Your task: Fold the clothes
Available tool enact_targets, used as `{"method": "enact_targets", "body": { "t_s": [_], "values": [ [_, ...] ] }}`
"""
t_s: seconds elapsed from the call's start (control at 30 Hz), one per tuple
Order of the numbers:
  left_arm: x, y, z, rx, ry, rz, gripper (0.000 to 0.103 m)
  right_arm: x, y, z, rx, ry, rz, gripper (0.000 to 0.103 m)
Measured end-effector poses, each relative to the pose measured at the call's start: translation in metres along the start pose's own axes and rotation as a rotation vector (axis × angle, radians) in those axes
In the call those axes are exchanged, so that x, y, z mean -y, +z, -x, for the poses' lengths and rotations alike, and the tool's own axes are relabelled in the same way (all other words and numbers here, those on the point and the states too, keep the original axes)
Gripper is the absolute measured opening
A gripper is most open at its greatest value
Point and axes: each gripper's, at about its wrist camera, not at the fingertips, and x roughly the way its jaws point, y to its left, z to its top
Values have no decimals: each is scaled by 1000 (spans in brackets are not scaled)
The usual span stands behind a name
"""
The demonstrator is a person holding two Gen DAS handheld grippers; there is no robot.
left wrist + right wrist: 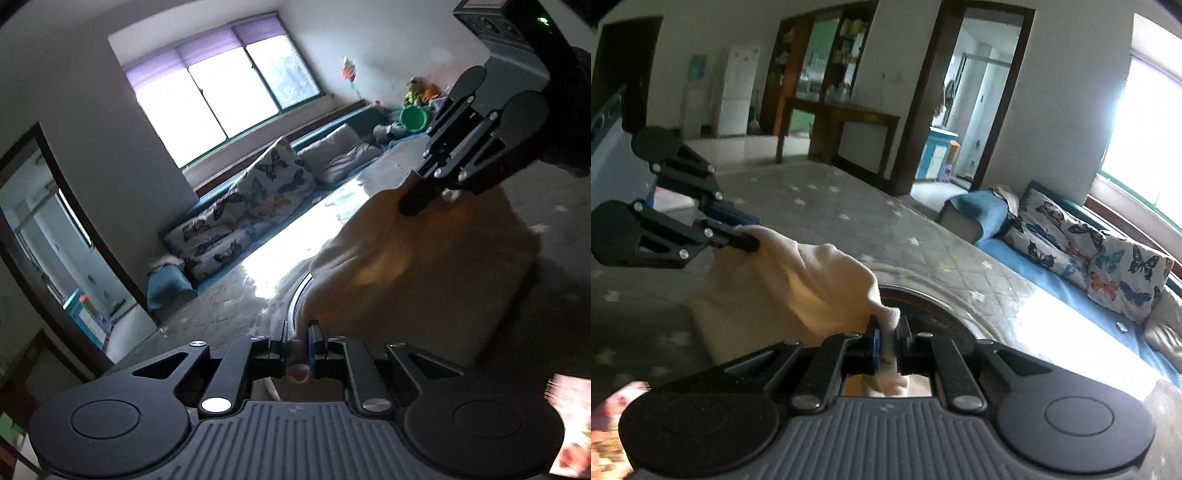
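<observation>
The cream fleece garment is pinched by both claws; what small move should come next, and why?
Probably carry the held edge forward and lower it over the part below. The left claw and right claw each pinch the cream fleece garment, its edge is lifted between them, and the rest hangs down.

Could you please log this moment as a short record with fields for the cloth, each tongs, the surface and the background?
cloth: cream garment, lifted and stretched between both tongs
left tongs: shut on one edge of the cloth
right tongs: shut on the other edge
surface: grey star-patterned mat beneath, with a round rim partly covered by the cloth
background: butterfly cushions below a bright window
</observation>
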Motion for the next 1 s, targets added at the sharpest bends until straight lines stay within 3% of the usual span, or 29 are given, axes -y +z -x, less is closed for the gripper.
{"method": "enact_targets", "body": {
  "t_s": [0.3,0.4,0.5,0.77,1.0],
  "values": [
    [-18,-10,-85,-124,0,119,12,12,-17,-89,-81,-39,-58,7],
    [-16,-16,-97,-154,3,129,15,16,-28,-102,-98,-46,-104,12],
    [-15,-22,-98,-167,3,130,15,27,-35,-96,-100,-63,-153,20],
    [-18,-30,-88,-167,16,160,19,75,-56,-50,-98,-58,-377,20],
    [-17,-30,-88,-172,24,169,19,75,-90,-24,-150,-55,-451,20]
  ]
}}
